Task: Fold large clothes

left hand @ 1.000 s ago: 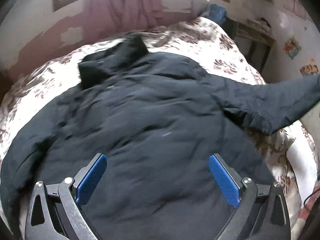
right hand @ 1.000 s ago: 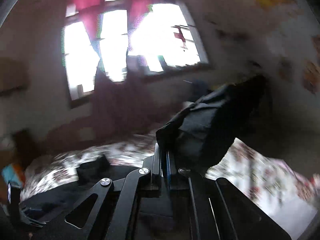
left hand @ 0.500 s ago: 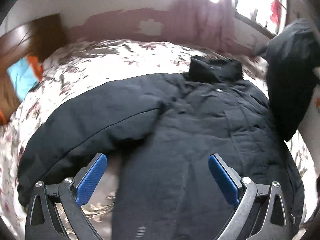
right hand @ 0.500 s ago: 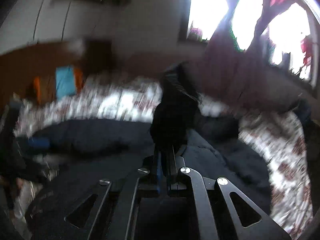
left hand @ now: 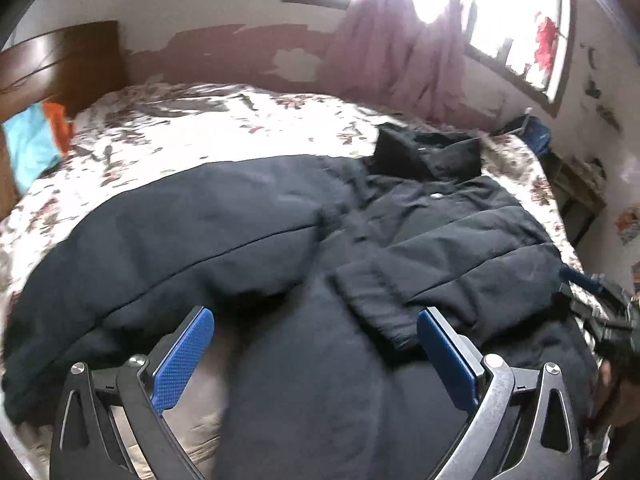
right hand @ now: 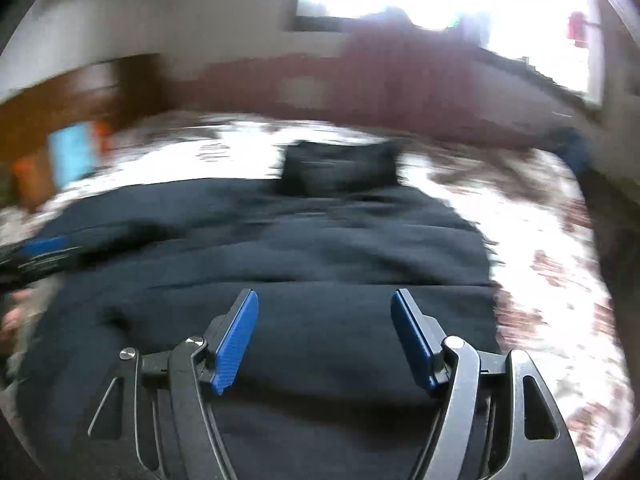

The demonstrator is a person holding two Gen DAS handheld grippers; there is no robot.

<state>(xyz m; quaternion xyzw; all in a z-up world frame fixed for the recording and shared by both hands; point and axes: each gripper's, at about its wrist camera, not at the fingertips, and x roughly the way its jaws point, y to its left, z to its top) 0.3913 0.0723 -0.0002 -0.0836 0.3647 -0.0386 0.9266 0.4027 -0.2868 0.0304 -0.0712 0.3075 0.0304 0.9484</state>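
A large black padded jacket [left hand: 360, 248] is lying spread across a bed covered with a floral bedspread [left hand: 192, 136], its collar [left hand: 428, 152] pointing toward twelve o'clock in the left wrist view, toward the window [left hand: 516, 20] and the pink curtain [left hand: 400, 52]. One sleeve [left hand: 432, 280] is lying folded inward over the jacket's front, its cuff [left hand: 372, 300] reaching toward six o'clock at the centre of the garment; the other sleeve [left hand: 172, 248] is stretching out toward nine o'clock, still unfolded. The left gripper [left hand: 314, 344] is hovering over the lower part of the jacket with its blue pads [left hand: 180, 360] standing wide apart and nothing clamped between them. The right gripper [right hand: 324, 332] is opening its jaws above the jacket's body in the blurred right wrist view; only the cloth lying below is showing between its fingers, and neither pad is pressing on it. That same tool is also appearing at about three o'clock in the left wrist view, at the garment's edge. A wooden headboard [left hand: 64, 60] is standing at ten o'clock, with a turquoise and orange cloth [left hand: 36, 140] beside it at nine o'clock.
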